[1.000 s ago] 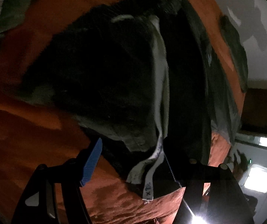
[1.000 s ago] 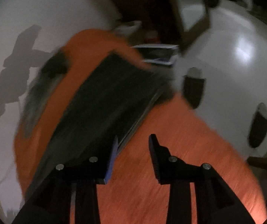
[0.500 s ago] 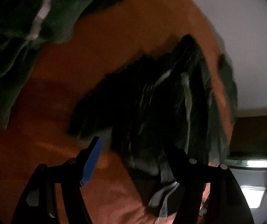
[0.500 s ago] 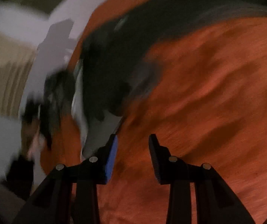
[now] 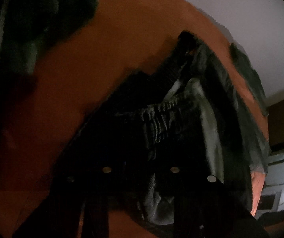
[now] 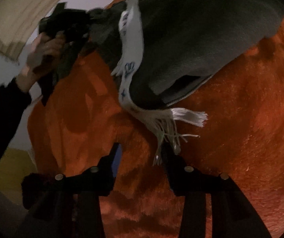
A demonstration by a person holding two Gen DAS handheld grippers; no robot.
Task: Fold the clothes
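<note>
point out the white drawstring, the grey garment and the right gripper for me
white drawstring (image 6: 131, 73): right wrist view, printed flat middle.
grey garment (image 6: 191, 39): right wrist view, smooth upper panel.
right gripper (image 6: 141, 154): right wrist view, gap between fingertips.

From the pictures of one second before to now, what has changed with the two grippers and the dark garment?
The left gripper went from wide open above the dark garment to closing on its gathered waistband. The right gripper swung across the orange cover to the white drawstring, its jaws opening and still empty. The garment stayed on the cover.
</note>
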